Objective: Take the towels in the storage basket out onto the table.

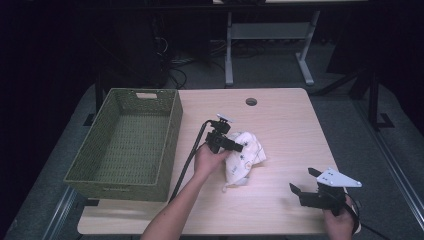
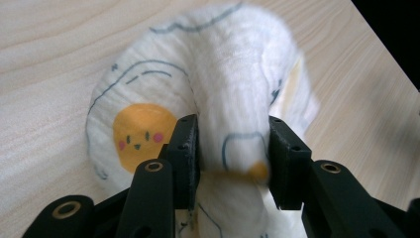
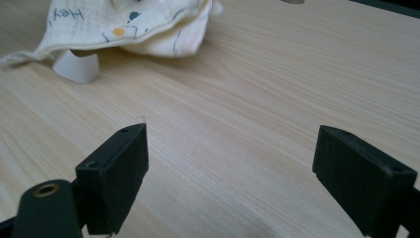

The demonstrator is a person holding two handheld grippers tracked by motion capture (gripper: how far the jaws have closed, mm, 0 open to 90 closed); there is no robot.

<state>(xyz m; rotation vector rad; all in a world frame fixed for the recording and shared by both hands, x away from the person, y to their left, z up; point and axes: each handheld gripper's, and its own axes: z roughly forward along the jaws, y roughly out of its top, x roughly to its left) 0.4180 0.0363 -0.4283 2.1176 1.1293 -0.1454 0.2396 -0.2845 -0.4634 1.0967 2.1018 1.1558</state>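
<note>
Left gripper view: crumpled white cloth (image 2: 218,84), egg-yolk print, pinched by left tongs (image 2: 233,158).

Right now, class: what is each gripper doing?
Left gripper: shut on the cloth.
Right gripper: open, holding nothing, over bare table.

basket (image 1: 125,142) on table (image 1: 290,115) left, cloth (image 1: 245,155) mid-table right of it
</note>
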